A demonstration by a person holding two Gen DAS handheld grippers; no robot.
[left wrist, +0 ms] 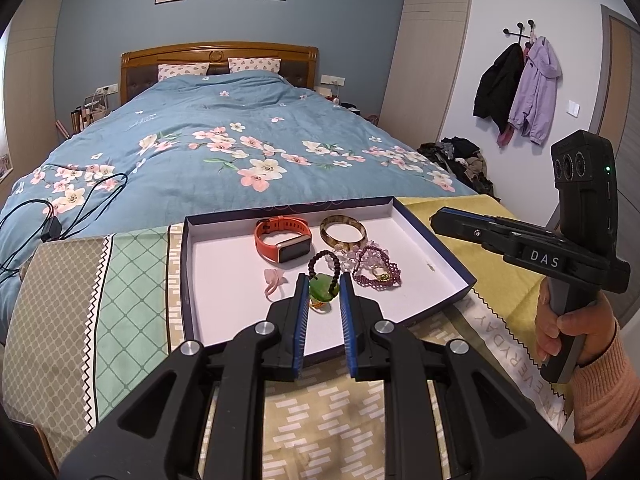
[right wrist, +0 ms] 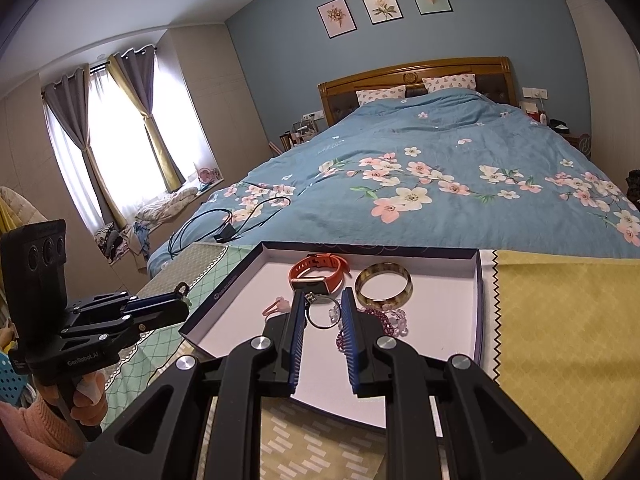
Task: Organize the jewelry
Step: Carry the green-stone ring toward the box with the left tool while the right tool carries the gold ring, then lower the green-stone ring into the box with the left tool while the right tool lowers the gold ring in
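watch (left wrist: pixel 282 238) orange | bangle (left wrist: pixel 344 232) amber mottled | quilt (left wrist: pixel 240 128) blue, pink-floral

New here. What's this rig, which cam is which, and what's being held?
There is no robot: a person holds a two-finger gripper in each hand, each with a fisheye camera looking along its fingers. The left wrist view shows the left gripper shut on a green pendant on a dark bead cord. The right wrist view shows the right gripper, which appears to pinch a silver hoop. Below them, a tray sits on cloths at the foot of a bed. It holds an orange watch, a bangle, bead bracelets and a pink clip.
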